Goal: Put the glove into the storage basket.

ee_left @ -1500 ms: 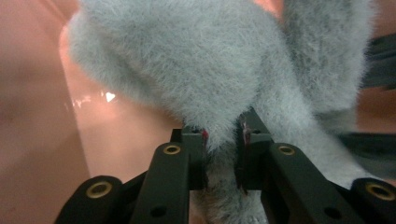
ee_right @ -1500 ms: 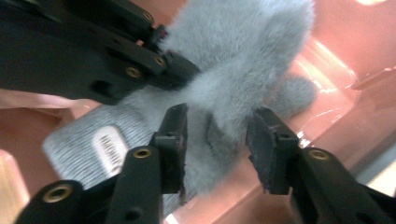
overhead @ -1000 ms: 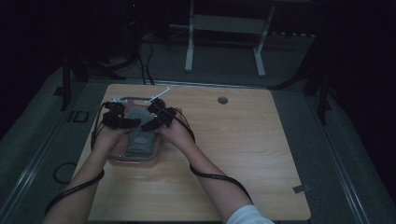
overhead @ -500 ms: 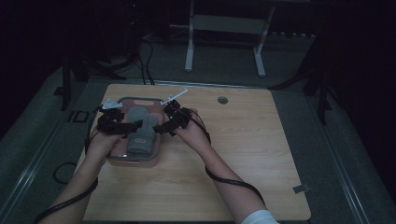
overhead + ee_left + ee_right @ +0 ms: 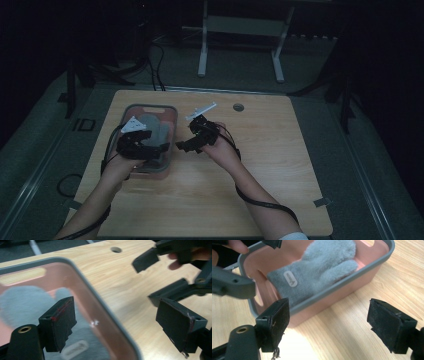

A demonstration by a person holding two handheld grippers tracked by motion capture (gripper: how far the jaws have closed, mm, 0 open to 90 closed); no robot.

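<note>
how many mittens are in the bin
1: a grey mitten lies flat in the pink bin, thumb toward the far end. Another could be hidden under it.

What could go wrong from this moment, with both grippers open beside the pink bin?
The left gripper straddles the pink bin's grey rim, one of its fingers inside above the grey mitten; closing there might pinch the rim instead of the fabric and tip or drag the bin. The right gripper hovers open over bare table, close to the left one, so the two might collide if both reach in.
</note>
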